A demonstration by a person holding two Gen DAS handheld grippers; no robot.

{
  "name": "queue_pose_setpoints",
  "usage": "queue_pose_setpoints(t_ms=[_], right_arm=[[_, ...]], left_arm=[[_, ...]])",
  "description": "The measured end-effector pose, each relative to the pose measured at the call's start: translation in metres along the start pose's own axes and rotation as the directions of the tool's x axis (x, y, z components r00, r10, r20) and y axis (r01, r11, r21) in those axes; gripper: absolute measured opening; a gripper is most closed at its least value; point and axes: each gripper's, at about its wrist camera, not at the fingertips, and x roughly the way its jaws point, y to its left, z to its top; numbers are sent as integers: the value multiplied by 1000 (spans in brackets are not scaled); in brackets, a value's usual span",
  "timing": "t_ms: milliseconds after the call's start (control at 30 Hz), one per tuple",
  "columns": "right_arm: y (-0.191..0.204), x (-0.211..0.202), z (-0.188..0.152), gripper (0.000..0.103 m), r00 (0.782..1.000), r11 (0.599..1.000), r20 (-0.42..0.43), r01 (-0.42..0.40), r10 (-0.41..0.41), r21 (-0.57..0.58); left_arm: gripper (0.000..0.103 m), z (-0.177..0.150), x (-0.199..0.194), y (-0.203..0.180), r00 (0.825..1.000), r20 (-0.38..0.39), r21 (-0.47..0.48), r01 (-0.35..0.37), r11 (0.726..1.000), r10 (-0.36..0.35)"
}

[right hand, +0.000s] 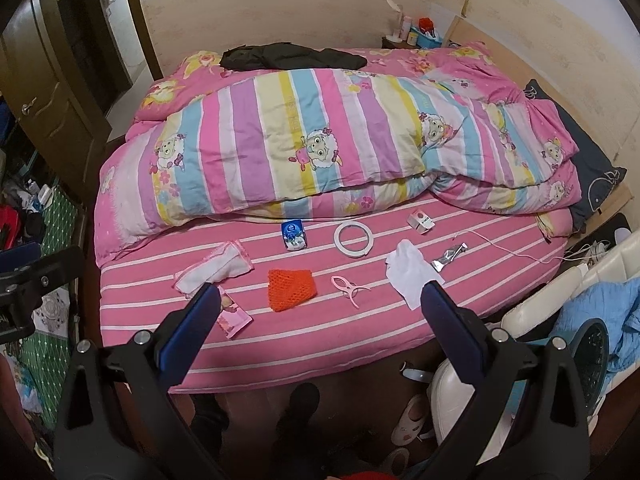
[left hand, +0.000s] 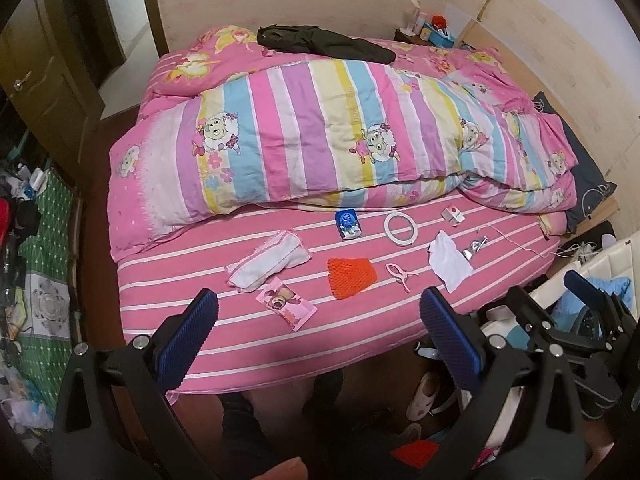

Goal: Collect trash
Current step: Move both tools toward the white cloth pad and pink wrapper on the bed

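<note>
Seemingly nothing is yet collected: both the left gripper [left hand: 318,322] and right gripper [right hand: 320,312] are held wide and empty, while wrappers, tissue [right hand: 412,274] and foil [right hand: 450,258] lie just before the quilt [right hand: 320,140].

You face a bed [right hand: 320,320] with a pink striped sheet filling mid-frame, a cartoon quilt [right hand: 304,144] heaped across it. A beige wall [right hand: 280,8] runs along the top. At upper left stands a brown door [right hand: 52,92]; a nightstand [right hand: 404,42] sits upper right, a green mat [left hand: 44,240] at left.
</note>
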Motion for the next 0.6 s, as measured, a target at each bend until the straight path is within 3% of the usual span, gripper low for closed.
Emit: queue_pose_setpoints(t_ms=[600], right_arm=[[-10,0,-3,99,1000,1000,-1,-18,18,4]], left_arm=[[98,-1,3,-8,1000,-2,11,-4,1000,4]])
